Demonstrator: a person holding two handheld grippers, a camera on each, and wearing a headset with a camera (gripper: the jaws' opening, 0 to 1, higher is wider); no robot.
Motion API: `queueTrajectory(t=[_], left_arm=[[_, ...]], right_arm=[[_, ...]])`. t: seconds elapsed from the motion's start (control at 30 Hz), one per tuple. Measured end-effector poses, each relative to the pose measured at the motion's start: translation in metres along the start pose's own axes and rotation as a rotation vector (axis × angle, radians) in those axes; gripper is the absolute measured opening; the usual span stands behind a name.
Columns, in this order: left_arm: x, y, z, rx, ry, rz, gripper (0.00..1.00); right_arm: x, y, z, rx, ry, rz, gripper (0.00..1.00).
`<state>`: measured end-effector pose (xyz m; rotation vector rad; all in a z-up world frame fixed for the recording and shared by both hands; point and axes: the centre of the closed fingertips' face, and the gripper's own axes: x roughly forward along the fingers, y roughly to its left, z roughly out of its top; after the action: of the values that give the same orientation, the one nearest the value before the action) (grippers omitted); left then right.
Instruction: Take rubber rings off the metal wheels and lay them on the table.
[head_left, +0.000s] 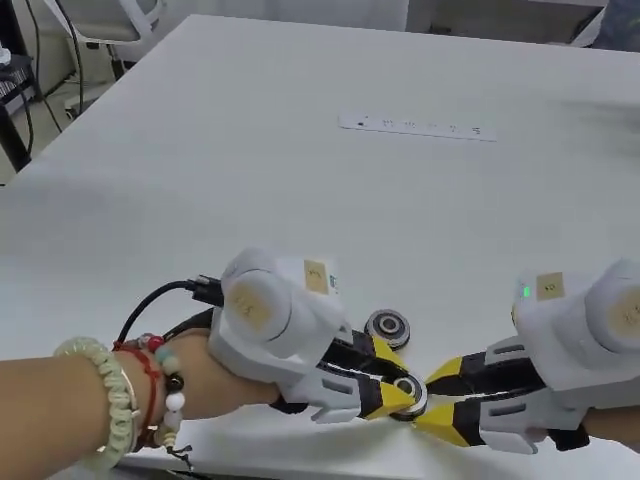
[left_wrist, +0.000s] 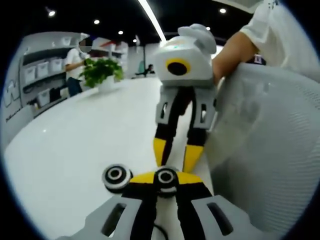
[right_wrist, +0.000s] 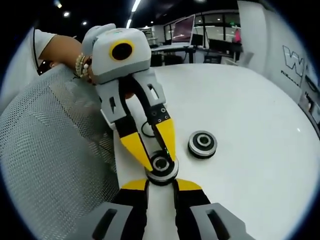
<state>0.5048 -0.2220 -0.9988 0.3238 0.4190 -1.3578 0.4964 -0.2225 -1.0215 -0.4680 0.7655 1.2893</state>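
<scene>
A small metal wheel with a black rubber ring (head_left: 408, 393) lies near the table's front edge, between the two grippers. My left gripper (head_left: 400, 385) reaches in from the left and is shut on this wheel (left_wrist: 166, 177), its yellow fingertips (right_wrist: 167, 140) clasping it. My right gripper (head_left: 428, 397) comes in from the right, jaws slightly parted, its tips just at the wheel's (right_wrist: 162, 169) near rim. A second ringed wheel (head_left: 387, 326) lies flat just beyond, untouched (left_wrist: 117, 176) (right_wrist: 202, 144).
The white table (head_left: 300, 170) stretches far ahead, with a white power strip (head_left: 417, 127) lying on it. A mesh chair back (right_wrist: 55, 150) stands close to the table's front edge. A potted plant (left_wrist: 101, 72) and a person stand at the far end.
</scene>
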Motion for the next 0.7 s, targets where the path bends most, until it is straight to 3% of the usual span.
queueTrajectory(t=[0.2,0.5,0.53,0.57,0.6,0.7], left_arm=[[0.0003,0.0002,0.0000,-0.002,-0.005,0.001,0.15],[0.0010,0.0002,-0.0003,-0.004,-0.007,0.005,0.15],[0.0010,0.0001,-0.0004,-0.005,-0.008,0.004,0.15],[0.0010,0.0001,-0.0006,-0.005,-0.008,0.005,0.15],[0.0010,0.0001,-0.0006,-0.004,-0.009,0.005,0.15],[0.0011,0.0001,-0.0008,-0.003,-0.010,0.006,0.15]], right_arm=[[-0.0019,-0.0015,0.0009,0.013,-0.013,0.002,0.12],[-0.0025,-0.0011,0.0005,-0.031,-0.007,0.003,0.10],[-0.0030,-0.0074,-0.0038,-0.079,0.024,-0.029,0.04],[-0.0022,-0.0070,0.0000,-0.122,0.001,-0.029,0.01],[-0.0014,-0.0034,-0.0008,-0.063,0.003,-0.014,0.01],[-0.0027,-0.0045,-0.0007,-0.071,0.003,-0.017,0.01]])
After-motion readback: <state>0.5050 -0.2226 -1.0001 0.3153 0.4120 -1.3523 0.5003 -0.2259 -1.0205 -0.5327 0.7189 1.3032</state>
